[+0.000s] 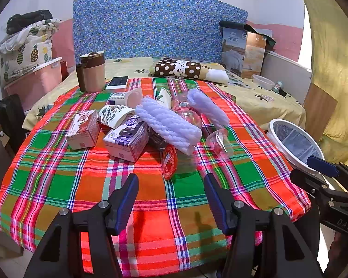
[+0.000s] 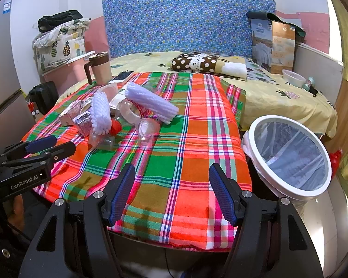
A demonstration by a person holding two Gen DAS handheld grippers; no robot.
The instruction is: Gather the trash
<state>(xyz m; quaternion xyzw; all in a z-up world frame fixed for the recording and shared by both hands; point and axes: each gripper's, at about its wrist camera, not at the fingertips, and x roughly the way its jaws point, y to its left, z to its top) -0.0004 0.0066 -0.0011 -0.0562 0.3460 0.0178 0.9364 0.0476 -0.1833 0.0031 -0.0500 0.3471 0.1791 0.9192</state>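
Left gripper (image 1: pixel 171 195) released, jaws apart, nothing between them, hovering over the plaid cloth (image 1: pixel 150 199) near its front edge. Right gripper (image 2: pixel 171 185) also released, empty, over the same cloth. Trash pile at 12 o'clock from the left gripper: 2 lavender foam sleeves (image 1: pixel 169 126), purple milk carton (image 1: pixel 127 140), small white-red carton (image 1: pixel 83 131), red lid (image 1: pixel 169 161), clear plastic cup (image 1: pixel 219 142) lying on its side. White-rimmed bin with liner (image 2: pixel 290 157) at 2 o'clock from the right gripper, just beside the cloth edge. Brown mug (image 1: pixel 92 71) and phone (image 1: pixel 117 82) at 11 o'clock, behind the pile.
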